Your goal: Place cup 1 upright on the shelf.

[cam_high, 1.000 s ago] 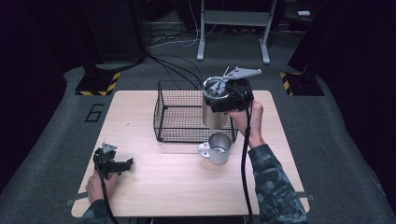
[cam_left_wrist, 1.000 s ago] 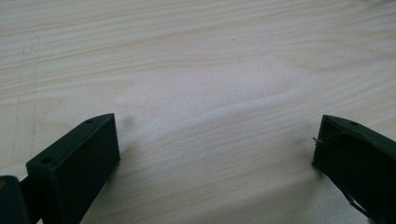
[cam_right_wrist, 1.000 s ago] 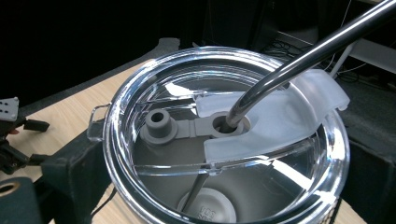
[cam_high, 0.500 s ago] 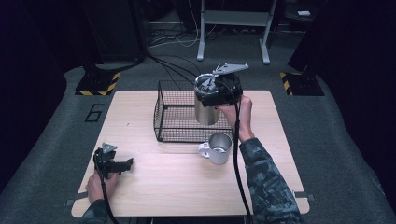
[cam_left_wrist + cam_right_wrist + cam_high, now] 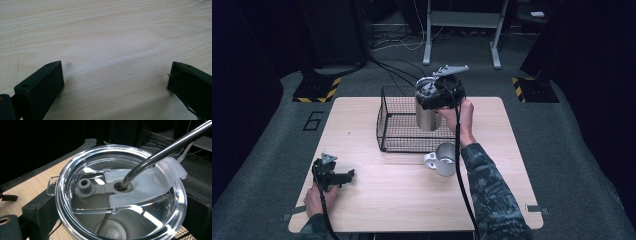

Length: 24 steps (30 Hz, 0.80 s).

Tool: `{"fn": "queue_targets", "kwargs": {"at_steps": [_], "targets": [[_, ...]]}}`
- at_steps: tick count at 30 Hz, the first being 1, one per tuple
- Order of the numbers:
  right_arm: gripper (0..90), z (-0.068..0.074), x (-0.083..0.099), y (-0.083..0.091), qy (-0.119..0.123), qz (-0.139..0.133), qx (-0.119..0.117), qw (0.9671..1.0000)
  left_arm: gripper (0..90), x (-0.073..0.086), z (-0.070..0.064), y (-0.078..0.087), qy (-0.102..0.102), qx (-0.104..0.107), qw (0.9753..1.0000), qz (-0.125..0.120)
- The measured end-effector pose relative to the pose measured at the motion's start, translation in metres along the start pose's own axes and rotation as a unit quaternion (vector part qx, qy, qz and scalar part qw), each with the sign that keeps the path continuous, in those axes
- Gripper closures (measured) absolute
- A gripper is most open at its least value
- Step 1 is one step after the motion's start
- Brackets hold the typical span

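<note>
Landmark: wire basket [image 5: 414, 125] at the far-centre of the table [image 5: 512, 165]. The right gripper [image 5: 437, 95] clamps a steel tumbler [image 5: 428, 114] by its upper wall, jaws either side of the clear lid [image 5: 120, 195], metal straw [image 5: 160, 152] through the lid hole. Tumbler long axis approx. vertical, body hanging over the basket's right part, apparently above its floor. Next move is judged a straight descent. A steel mug [image 5: 443, 159] lies just in front of the basket. The left gripper [image 5: 343, 176] rests well in front-left of the basket, jaws apart, holding nothing.
</note>
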State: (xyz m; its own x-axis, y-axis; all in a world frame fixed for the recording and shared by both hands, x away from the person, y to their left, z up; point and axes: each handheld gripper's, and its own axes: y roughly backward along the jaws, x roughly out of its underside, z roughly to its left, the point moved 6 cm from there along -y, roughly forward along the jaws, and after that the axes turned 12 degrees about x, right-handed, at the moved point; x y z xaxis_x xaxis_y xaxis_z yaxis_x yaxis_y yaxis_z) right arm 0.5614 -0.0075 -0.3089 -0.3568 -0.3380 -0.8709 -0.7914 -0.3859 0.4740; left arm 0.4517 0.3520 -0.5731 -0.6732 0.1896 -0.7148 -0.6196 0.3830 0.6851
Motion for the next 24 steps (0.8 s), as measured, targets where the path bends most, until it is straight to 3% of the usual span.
{"fn": "queue_targets", "kwargs": {"at_steps": [12, 24], "targets": [[3.6, 0.004, 0.004, -0.025, 0.007, 0.013, 0.003, 0.9999, 0.3, 0.000, 0.000, -0.001, 0.000, -0.003, 1.0000, -0.007], [3.5, 0.008, 0.007, -0.044, -0.003, 0.023, 0.007, 0.9997, 0.3, 0.000, 0.000, -0.001, -0.001, -0.003, 1.0000, -0.008]]}}
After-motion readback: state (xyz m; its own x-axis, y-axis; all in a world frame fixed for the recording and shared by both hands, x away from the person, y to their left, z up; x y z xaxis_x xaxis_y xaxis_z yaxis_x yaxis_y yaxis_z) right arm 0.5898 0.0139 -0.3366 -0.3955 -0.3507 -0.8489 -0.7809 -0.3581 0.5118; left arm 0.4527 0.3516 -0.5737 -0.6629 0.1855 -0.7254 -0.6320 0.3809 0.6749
